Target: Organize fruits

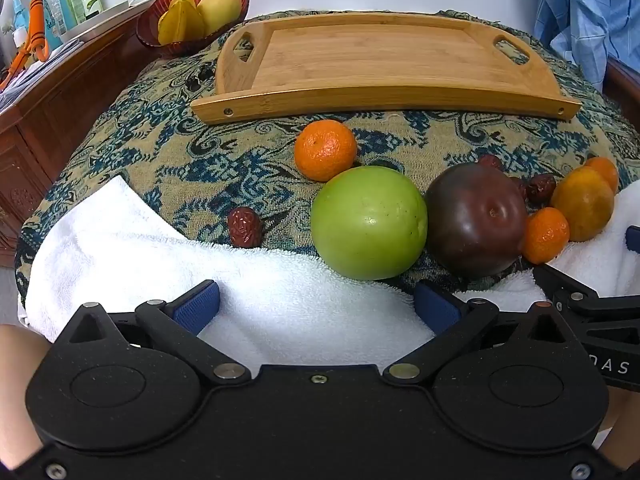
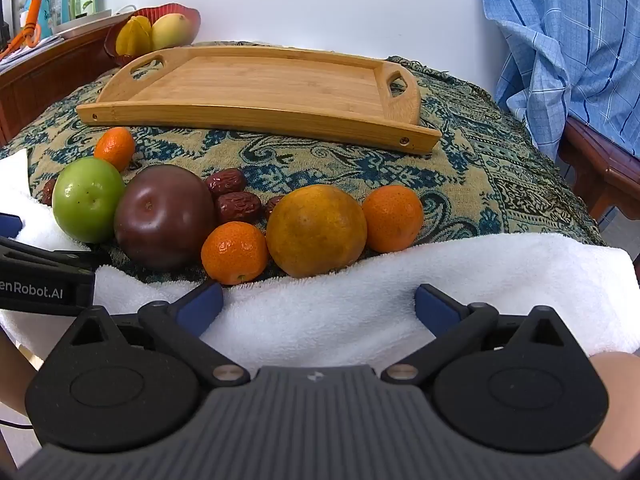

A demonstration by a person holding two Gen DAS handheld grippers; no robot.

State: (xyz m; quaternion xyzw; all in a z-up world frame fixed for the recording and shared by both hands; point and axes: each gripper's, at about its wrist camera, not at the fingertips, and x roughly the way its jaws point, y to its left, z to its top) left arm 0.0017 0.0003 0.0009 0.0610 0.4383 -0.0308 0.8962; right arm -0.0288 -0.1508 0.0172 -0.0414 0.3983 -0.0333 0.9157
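Left gripper [image 1: 316, 308] and right gripper [image 2: 318, 306]: jaws spread wide, nothing between them, both above the white towel [image 1: 280, 304]. Fruits lie in a loose row on the patterned cloth [image 1: 160, 160] just past the towel: green apple [image 1: 368, 222] touching dark plum [image 1: 476, 220], large orange [image 2: 316, 230] flanked by two tangerines [image 2: 234, 253] [image 2: 393, 218], dates [image 2: 239, 207] behind. Wooden tray [image 1: 400, 94] sits beyond, bare. Red bowl [image 1: 152, 36] at far left.
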